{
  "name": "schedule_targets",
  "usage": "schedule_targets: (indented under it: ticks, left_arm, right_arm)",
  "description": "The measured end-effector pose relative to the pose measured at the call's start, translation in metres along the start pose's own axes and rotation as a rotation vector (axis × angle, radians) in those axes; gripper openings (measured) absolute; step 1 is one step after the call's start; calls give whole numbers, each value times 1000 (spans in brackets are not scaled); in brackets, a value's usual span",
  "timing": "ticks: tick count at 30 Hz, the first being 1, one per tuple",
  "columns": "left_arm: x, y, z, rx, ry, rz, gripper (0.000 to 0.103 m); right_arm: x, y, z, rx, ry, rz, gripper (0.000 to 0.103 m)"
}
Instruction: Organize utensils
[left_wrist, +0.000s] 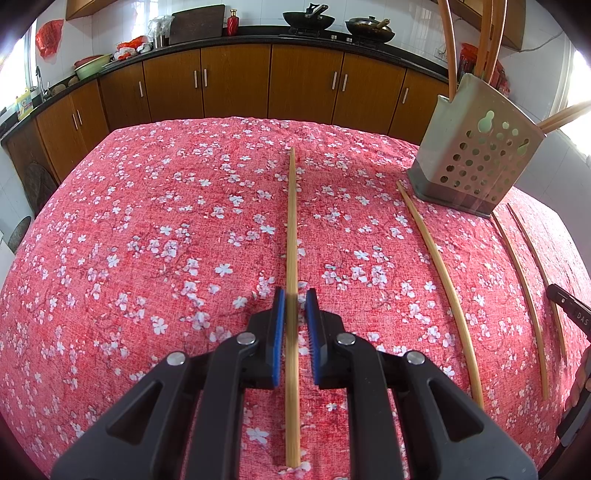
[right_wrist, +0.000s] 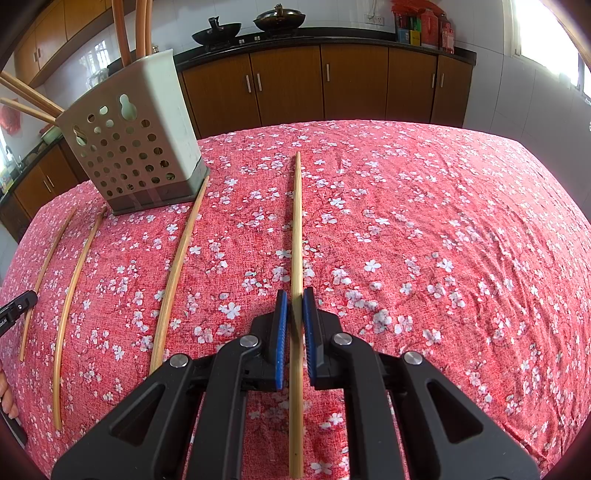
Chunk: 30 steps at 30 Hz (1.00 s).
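Observation:
In the left wrist view a bamboo chopstick lies on the red floral cloth and runs between the blue pads of my left gripper; the jaws stand a little apart around it, with small gaps. In the right wrist view another chopstick runs between the pads of my right gripper, whose jaws are nearly closed on it. A perforated grey utensil holder with several chopsticks stands at the right; it also shows in the right wrist view, at the left.
Further chopsticks lie on the cloth: one beside the holder and two more near the right edge; the right wrist view shows them at the left. The table drops off towards brown cabinets behind.

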<state>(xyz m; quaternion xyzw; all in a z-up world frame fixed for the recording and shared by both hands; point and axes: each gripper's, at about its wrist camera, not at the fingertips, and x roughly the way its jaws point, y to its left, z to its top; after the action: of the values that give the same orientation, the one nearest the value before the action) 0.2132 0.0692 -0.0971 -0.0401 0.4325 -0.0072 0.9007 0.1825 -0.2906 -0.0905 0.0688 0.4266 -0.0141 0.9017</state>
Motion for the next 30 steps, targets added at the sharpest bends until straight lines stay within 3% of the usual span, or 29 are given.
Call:
schedule_targets:
  ticks: [22, 30]
  left_arm:
    - [-2, -2, 0, -9, -1, -5, 14]
    - [-13, -9, -15, 40, 5, 24, 14]
  right_arm:
    - [0, 0, 1, -4, -1, -4, 10]
    - [-12, 0, -14, -28, 3, -3, 11]
